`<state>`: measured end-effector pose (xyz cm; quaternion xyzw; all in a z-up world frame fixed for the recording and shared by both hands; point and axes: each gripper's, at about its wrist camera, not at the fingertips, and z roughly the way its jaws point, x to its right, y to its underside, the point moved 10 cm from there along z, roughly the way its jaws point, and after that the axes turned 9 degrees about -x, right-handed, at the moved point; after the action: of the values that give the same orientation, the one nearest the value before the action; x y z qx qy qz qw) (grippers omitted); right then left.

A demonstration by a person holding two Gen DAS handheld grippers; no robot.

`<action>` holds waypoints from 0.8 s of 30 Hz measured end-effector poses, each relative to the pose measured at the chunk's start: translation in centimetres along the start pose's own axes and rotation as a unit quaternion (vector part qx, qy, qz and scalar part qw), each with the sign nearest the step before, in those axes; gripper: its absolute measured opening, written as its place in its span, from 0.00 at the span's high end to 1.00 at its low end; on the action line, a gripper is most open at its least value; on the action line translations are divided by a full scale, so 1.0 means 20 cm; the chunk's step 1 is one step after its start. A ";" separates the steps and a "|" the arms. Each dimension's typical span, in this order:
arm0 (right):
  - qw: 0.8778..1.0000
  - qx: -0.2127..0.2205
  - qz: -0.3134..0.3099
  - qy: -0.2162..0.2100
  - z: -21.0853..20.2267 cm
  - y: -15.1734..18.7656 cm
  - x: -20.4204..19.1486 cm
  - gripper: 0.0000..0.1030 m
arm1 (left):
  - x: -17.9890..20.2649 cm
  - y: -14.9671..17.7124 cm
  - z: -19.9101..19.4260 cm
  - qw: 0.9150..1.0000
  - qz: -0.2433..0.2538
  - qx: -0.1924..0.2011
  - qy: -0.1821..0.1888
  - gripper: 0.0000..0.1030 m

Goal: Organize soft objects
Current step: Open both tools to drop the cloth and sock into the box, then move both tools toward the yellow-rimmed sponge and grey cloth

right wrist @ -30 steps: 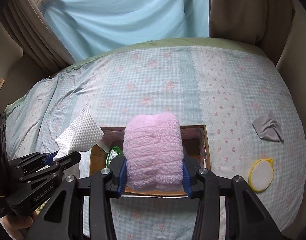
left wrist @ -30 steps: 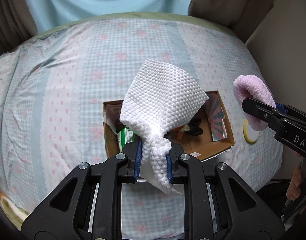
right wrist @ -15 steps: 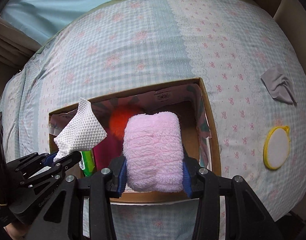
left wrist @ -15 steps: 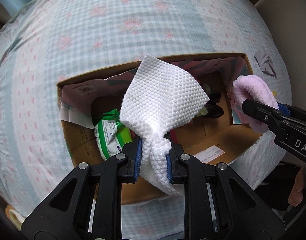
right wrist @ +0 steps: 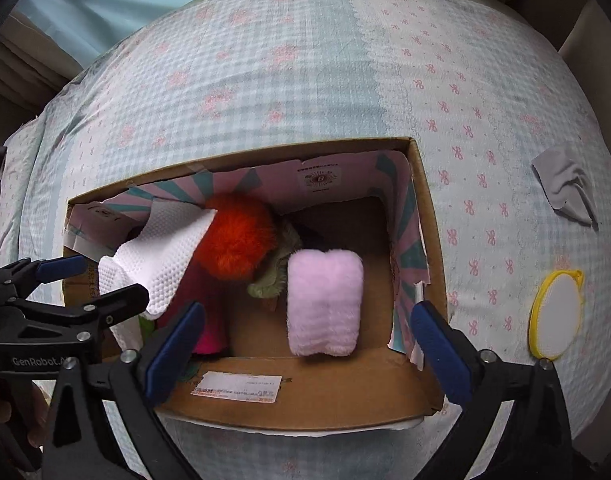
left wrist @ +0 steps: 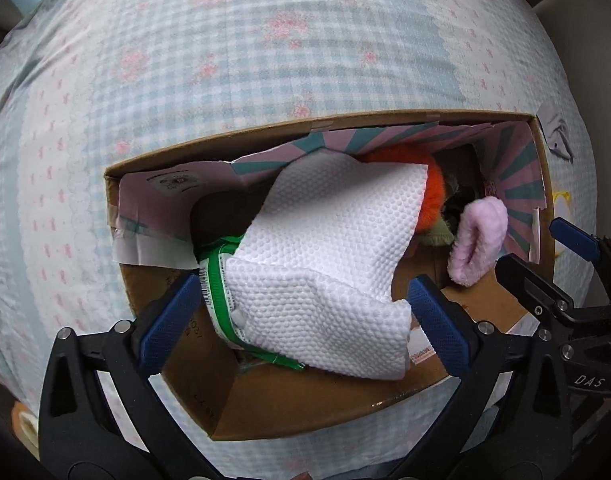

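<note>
Over the open cardboard box (left wrist: 305, 124), my left gripper (left wrist: 301, 320) points down, its jaws opening wide. The white dimpled cloth (left wrist: 325, 264) lies loose between them on a green packet (left wrist: 221, 292), and neither pad presses it. My right gripper (right wrist: 307, 346) is also opening above the box (right wrist: 241, 152). The pink plush roll (right wrist: 325, 300) is free between its blue pads, down inside the box. That roll (left wrist: 479, 240) also shows in the left wrist view beside the right gripper (left wrist: 529, 242). The left gripper (right wrist: 109, 280) stands by the white cloth (right wrist: 165, 256).
An orange fluffy ball (right wrist: 237, 240) and an olive-green soft thing (right wrist: 273, 280) sit in the box's middle. On the checked bedspread (right wrist: 305, 80) right of the box lie a grey cloth (right wrist: 565, 192) and a round yellow-rimmed pad (right wrist: 557, 316).
Both grippers came down over the box and their jaws sprang apart. The white cloth and the pink roll, gripped before, now lie loose inside the box.
</note>
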<state>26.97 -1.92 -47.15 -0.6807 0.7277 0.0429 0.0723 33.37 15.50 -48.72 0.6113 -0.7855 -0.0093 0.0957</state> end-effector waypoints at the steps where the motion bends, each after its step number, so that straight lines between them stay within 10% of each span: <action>1: 1.000 0.000 0.001 -0.002 0.00 0.00 0.01 0.00 | 0.00 0.01 0.01 1.000 0.004 -0.004 -0.006 0.00; 24: 0.999 0.049 -0.019 -0.004 -0.24 0.05 -0.03 0.00 | 0.01 0.20 -0.19 0.999 -0.003 0.039 -0.018 0.00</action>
<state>25.87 -2.00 -42.33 -0.6899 0.7156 0.0084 0.1089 30.12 16.70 -44.52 0.6170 -0.7848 0.0104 0.0574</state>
